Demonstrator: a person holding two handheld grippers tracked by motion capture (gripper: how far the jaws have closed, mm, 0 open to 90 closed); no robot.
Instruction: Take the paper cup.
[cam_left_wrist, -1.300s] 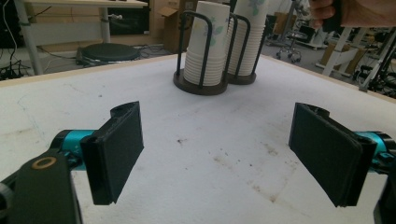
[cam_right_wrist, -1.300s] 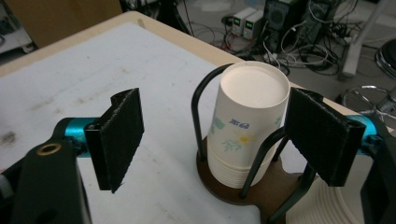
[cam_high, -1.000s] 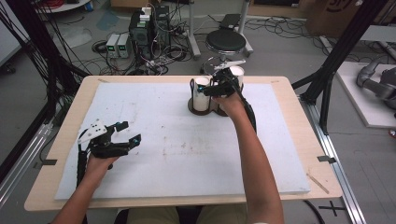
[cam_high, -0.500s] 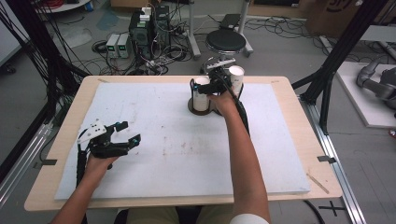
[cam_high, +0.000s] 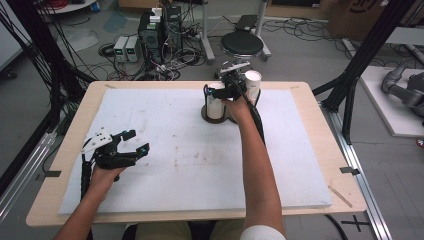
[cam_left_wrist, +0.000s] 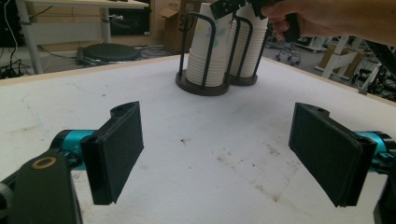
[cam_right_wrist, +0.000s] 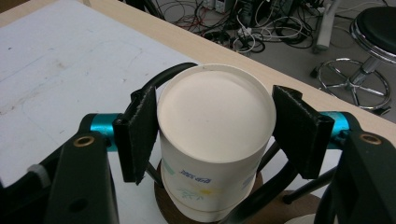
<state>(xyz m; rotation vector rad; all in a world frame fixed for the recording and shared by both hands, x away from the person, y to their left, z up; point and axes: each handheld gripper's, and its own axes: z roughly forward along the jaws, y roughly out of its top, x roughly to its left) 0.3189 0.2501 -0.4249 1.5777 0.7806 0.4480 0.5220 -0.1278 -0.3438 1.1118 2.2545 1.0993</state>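
Since half a second ago my right tongs (cam_right_wrist: 212, 135) have barely shifted, staying over the left paper cup stack (cam_high: 215, 100); my left tongs (cam_high: 131, 145) have not moved. The cups are smooth white paper cylinders, stacked upside down in a dark wire holder (cam_left_wrist: 205, 84) with a round base. My right tongs are spread, straddling the top cup (cam_right_wrist: 215, 140), left pad touching or nearly so. My left tongs gape wide, empty, above the white foam-covered desk (cam_high: 200, 165).

cup stack (cam_right_wrist: 215, 140) | white, upside-down; upright in dark wire holder (cam_high: 212, 116) | table's far edge
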